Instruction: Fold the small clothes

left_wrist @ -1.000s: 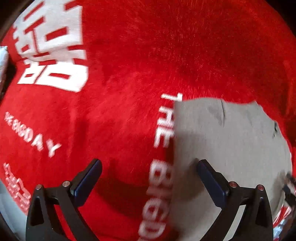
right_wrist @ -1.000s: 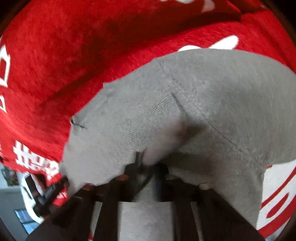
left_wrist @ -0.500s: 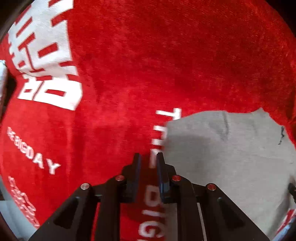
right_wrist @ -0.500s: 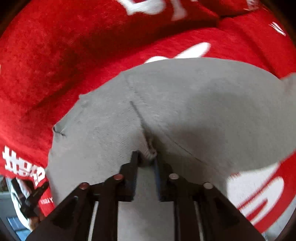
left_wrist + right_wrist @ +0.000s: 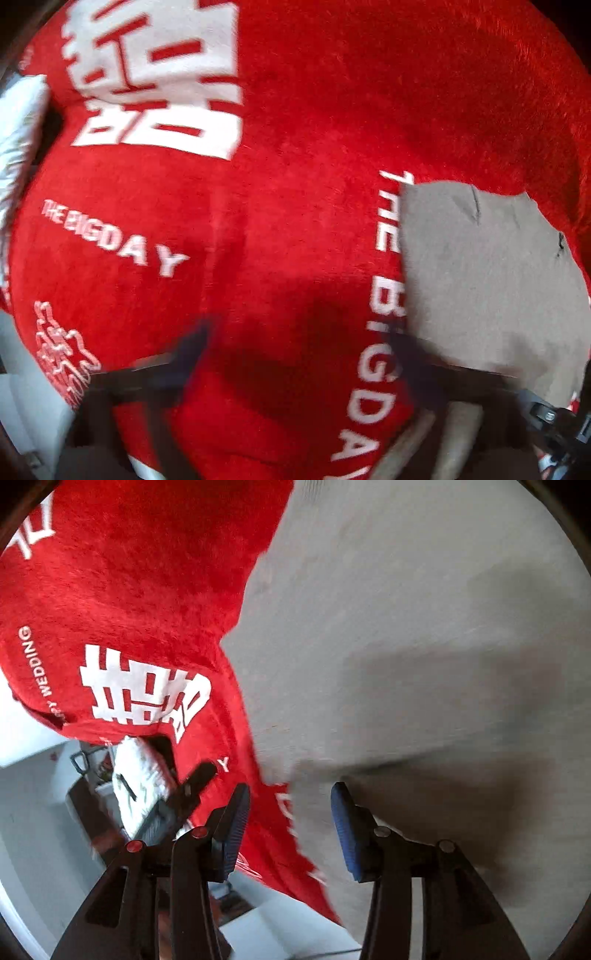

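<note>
A small grey knit garment (image 5: 487, 273) lies folded flat on a red plush blanket (image 5: 295, 184) with white lettering. In the left wrist view it sits at the right. My left gripper (image 5: 299, 343) is open, blurred by motion, its right finger at the garment's left edge. In the right wrist view the grey garment (image 5: 424, 646) fills the right side. My right gripper (image 5: 290, 823) is open and empty, straddling the garment's left edge over the red blanket (image 5: 129, 590).
A white padded item (image 5: 18, 133) lies at the blanket's left edge; it also shows in the right wrist view (image 5: 136, 782). The blanket's edge drops to a pale floor (image 5: 37, 812). The other gripper's tip (image 5: 192, 779) shows beside the white item.
Both grippers have opened. The right gripper let go of the grey garment, which now lies flat. The left gripper, shut half a second ago, has spread wide.
</note>
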`<state>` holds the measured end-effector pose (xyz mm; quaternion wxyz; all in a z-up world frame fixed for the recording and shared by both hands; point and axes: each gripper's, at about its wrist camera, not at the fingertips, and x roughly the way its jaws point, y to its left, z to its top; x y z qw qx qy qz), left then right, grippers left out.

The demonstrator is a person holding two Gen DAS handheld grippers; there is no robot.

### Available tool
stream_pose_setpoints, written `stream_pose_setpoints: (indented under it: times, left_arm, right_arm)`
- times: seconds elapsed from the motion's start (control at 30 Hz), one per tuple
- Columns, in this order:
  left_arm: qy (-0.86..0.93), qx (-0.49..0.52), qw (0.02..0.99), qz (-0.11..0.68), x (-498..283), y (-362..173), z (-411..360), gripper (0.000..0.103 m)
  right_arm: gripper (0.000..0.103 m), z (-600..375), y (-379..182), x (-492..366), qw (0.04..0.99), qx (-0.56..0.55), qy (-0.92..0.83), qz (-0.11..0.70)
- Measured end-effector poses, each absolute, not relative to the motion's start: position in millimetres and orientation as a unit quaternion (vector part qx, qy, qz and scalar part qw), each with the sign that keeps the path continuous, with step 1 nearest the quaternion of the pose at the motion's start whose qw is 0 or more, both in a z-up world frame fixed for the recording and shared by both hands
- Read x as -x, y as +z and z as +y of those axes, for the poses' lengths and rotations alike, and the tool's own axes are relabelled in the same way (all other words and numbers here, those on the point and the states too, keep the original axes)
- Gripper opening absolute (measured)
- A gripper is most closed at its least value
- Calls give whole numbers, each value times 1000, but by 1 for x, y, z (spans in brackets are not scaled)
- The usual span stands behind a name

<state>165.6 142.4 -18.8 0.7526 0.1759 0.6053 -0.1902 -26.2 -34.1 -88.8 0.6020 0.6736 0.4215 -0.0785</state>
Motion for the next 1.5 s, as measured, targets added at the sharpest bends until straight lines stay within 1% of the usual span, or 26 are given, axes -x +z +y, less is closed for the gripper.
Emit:
stream_pose_setpoints:
  times: [0.13,0.17,0.2,0.23,0.4,0.5,0.53,0.57,0.6,0.63,0.67,0.83,0.93,1.1,1.17,1.2,1.23,1.33,1.43,1.5]
  left_arm:
    - [-202,-182,753,600,-160,-12,159,103]
    - [-205,-181,750,602,-160,-11,164,103]
    - [-206,-180,748,604,-160,-11,169,103]
    - [-206,-179,749,604,-159,-10,173,103]
    - [-199,-177,750,606,-157,-11,190,103]
    - [-195,-183,747,609,-155,-15,194,103]
    - [-197,-184,746,609,-154,-15,194,103]
    - [-200,-186,746,608,-152,-14,193,103]
    - [-203,-189,746,606,-151,-13,192,103]
    - [-207,-194,745,603,-148,-12,189,103]
    - [-211,-196,745,602,-146,-11,187,103]
    - [-237,-199,739,598,-134,-2,167,103]
    - [-259,-211,734,592,-122,0,150,103]
    - [-292,-232,719,586,-96,-1,117,103]
    - [-298,-237,716,585,-86,0,109,103]
    - [-302,-237,715,585,-79,1,103,103]
    - [-304,-236,714,585,-75,2,100,103]
    - [-301,-240,710,590,-59,0,87,103]
    - [-291,-239,701,606,-43,-5,76,103]
    - [-290,-243,699,607,-32,-5,67,103]
  right_arm:
    - [48,-32,-86,26,603,-678,-94,410]
    - [29,-31,-86,24,605,-680,-90,404]
    - [14,-28,-87,19,605,-681,-82,405]
    - [8,-20,-88,4,604,-678,-77,412]
    - [8,-6,-106,-12,595,-672,-75,434]
    - [8,-11,-98,-7,597,-662,-62,450]
    - [15,-13,-91,-4,604,-645,-57,464]
    - [27,-15,-84,0,614,-629,-59,473]
    - [34,-20,-76,7,627,-615,-63,474]
    - [46,-29,-66,19,640,-599,-77,474]
    - [53,-39,-57,33,652,-582,-102,476]
    - [53,-104,-23,112,681,-520,-256,448]
    - [53,-143,-18,154,658,-514,-344,431]
    - [52,-181,-44,216,585,-609,-404,351]
    - [39,-190,-50,223,588,-614,-403,340]
    - [12,-193,-51,222,589,-608,-405,347]
    - [7,-196,-53,224,587,-611,-401,349]
    - [7,-199,-55,230,577,-628,-388,349]
    - [7,-200,-49,238,578,-603,-399,378]
    - [7,-201,-45,249,584,-609,-382,378]
